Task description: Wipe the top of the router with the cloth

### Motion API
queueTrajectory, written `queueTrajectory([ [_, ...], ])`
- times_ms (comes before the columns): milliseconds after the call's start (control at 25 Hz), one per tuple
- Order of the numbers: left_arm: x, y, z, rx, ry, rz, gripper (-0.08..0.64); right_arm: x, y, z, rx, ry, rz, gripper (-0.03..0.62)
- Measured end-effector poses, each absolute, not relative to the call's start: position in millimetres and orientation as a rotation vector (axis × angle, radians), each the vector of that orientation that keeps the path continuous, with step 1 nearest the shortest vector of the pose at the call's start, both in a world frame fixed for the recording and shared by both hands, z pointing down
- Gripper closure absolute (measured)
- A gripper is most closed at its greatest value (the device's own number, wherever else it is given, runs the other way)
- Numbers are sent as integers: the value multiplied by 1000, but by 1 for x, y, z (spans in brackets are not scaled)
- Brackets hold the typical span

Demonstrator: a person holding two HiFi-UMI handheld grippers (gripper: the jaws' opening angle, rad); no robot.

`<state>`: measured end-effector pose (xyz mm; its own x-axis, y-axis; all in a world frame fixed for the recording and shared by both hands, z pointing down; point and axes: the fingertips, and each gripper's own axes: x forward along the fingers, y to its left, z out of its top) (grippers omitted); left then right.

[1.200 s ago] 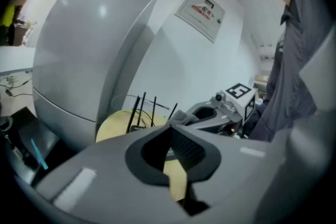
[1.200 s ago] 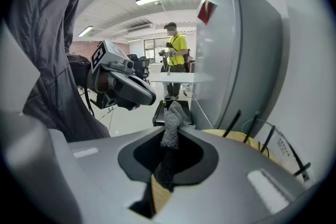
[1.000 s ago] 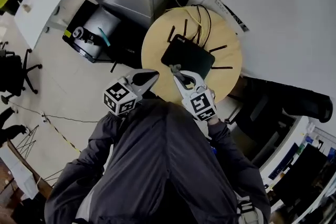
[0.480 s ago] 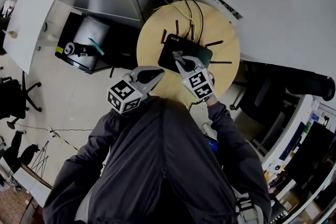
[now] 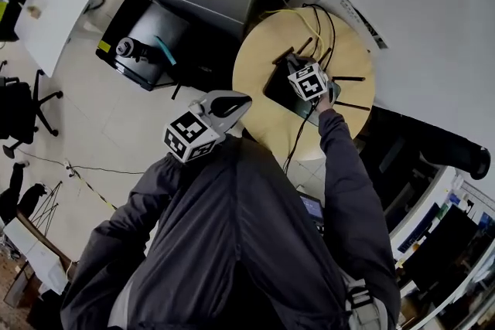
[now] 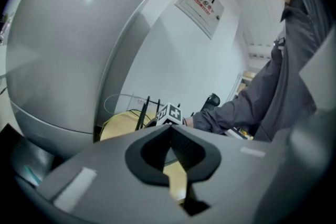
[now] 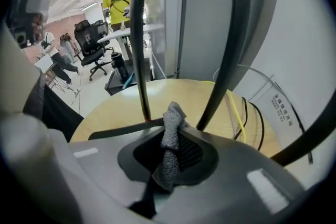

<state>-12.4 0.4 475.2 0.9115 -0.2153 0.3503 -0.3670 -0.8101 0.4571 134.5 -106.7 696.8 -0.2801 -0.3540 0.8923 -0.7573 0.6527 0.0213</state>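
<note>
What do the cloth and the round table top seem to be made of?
The cloth: grey knitted or woven textile, matte; a coarse looped texture shows. The table top: probably wood or wood-look laminate, smooth with a slight sheen; pale tan colour.

No print can be read anywhere. A white wall sign [image 6: 202, 1] carries a red heading and lines of small print, and a white label strip [image 7: 281, 105] on the wall behind the table [image 7: 121, 107] carries dark characters, but both are too small and blurred to make out. The marker cube [image 5: 189, 137] of the left hand-held gripper [image 5: 238, 100] and the marker cube [image 5: 308, 81] of the right hand-held gripper [image 7: 171, 127] bear black-and-white square patterns only, with no letters or numbers.
</note>
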Motion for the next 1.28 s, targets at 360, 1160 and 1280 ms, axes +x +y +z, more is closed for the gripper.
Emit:
queueTrajectory([
  [360,-37,7,477,2527,-446,358,560,111,-81,697,817,-1890,539,561],
  [1160,-28,12,478,2522,-439,348,560,97,-43,687,771,-1967,573,560],
  [1280,-29,14,478,2516,-457,347,560,137,-74,686,884,-1894,557,560],
])
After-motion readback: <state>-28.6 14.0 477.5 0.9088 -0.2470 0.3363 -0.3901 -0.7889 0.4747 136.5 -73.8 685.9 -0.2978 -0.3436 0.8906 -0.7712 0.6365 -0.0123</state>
